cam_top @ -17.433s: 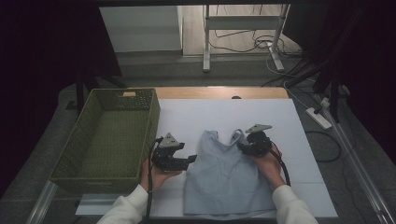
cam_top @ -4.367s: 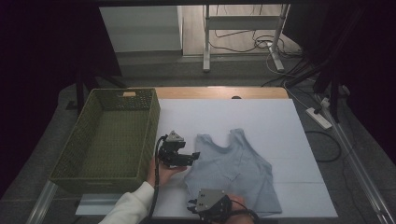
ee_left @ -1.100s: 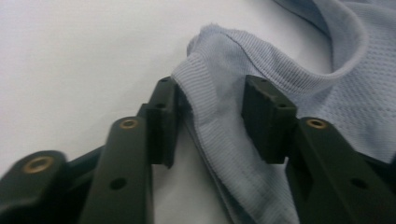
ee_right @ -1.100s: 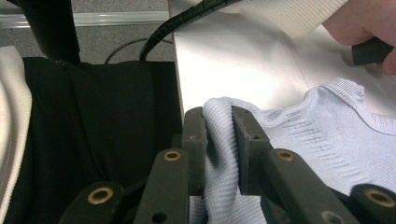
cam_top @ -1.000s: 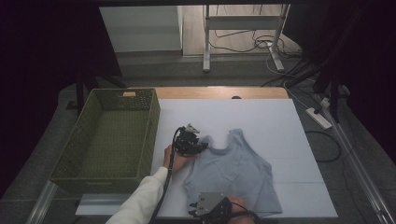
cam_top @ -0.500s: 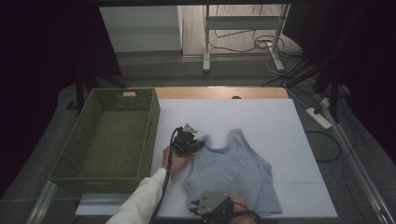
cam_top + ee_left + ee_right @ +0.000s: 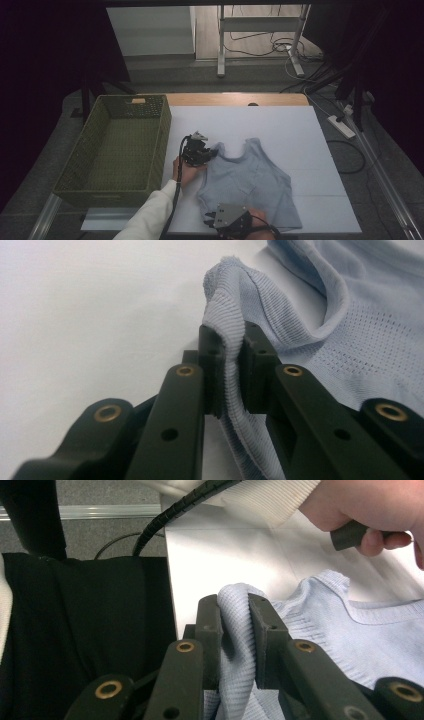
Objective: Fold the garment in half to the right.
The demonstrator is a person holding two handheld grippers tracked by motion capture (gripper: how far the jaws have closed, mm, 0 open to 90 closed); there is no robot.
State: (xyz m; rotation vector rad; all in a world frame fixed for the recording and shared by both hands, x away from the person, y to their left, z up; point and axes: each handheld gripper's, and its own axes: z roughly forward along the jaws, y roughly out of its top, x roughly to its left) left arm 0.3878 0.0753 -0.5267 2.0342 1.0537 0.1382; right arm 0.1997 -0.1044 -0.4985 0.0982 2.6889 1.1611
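Currently the light-blue tank top (image 7: 250, 182) lies mostly flat on the white table sheet (image 7: 280, 125), skewed, its straps toward the green basket (image 7: 112, 145) side and its hem at the near edge by the person. Left gripper (image 7: 199, 150) sits at the top strap; in the left gripper view its jaws have just been closing and now pinch a bunched fold of ribbed strap edge (image 7: 227, 327) between the pads. Right gripper (image 7: 227, 220) is at the near hem; in the right gripper view a rolled fold of knit (image 7: 235, 615) is clamped between its jaws, with the table's near edge right beside it. So both claws are narrow and holding cloth, one at each end of the left side of the garment.

Handling, as a judgement: thin knit, very light, fully limp, will sag and fold between the two grip points once lifted. Not fragile, not slippery; the ribbed trim gives the pads decent bite. Best holds are the hemmed or ribbed edges, strap and bottom corner, as taken now. A mid-panel grab would only bunch up mesh. The risk is a shallow pinch slipping off if the cloth is pulled taut.
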